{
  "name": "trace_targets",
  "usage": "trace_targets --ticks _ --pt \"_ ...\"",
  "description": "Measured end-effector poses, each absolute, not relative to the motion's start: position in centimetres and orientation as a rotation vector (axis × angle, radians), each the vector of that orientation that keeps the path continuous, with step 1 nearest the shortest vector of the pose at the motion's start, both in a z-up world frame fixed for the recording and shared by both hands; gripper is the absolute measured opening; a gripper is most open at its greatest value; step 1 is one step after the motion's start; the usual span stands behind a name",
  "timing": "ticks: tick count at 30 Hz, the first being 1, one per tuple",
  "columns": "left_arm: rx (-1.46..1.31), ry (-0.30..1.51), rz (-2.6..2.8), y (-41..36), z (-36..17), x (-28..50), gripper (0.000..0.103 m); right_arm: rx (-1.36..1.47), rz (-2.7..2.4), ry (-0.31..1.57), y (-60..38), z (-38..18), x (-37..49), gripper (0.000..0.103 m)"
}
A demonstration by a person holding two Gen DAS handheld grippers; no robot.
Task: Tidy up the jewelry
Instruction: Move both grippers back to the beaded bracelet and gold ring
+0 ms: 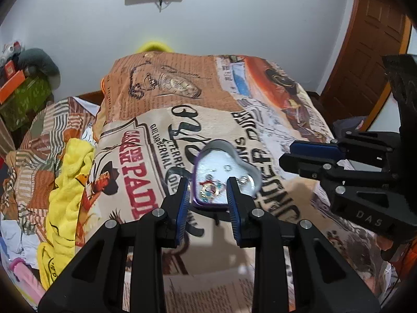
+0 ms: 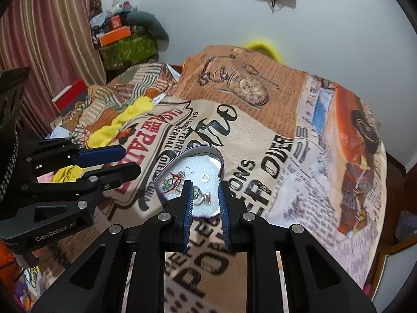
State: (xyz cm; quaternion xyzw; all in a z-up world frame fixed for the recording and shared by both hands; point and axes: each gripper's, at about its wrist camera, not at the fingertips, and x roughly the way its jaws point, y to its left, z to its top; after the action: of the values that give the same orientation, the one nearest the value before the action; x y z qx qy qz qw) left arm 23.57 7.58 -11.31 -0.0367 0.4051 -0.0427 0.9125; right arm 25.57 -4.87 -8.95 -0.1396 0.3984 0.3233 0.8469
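A heart-shaped tin (image 1: 224, 156) with a purple rim lies open on the printed blanket; it also shows in the right wrist view (image 2: 206, 156). Inside lie small rings, earrings and a tangle of coloured jewelry (image 1: 209, 189) (image 2: 173, 181). My left gripper (image 1: 208, 182) is open and empty, its fingertips just above the tin's near edge. My right gripper (image 2: 206, 185) is open and empty, hovering over the tin's near right part by a silver ring (image 2: 207, 197). Each gripper shows in the other's view, the right (image 1: 307, 154) and the left (image 2: 109, 159).
The printed blanket (image 1: 273, 120) covers the bed. A yellow cloth (image 1: 67, 187) and crumpled clothes lie to the left. Boxes and a green bag (image 2: 125, 47) stand by the curtain. A wooden door (image 1: 365, 52) is at the right.
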Motion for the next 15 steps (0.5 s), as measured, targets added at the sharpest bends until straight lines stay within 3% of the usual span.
trace_targets --ticks 6,15 --pt "-0.042 0.811 -0.106 5.6 -10.2 21.1 0.034 -0.262 0.657 0.805 -7.4 -7.5 23.2 0.018" --pt "-0.038 0.837 -0.154 2.5 -10.8 18.7 0.035 -0.208 0.604 0.804 -11.5 -7.9 20.6 0.018"
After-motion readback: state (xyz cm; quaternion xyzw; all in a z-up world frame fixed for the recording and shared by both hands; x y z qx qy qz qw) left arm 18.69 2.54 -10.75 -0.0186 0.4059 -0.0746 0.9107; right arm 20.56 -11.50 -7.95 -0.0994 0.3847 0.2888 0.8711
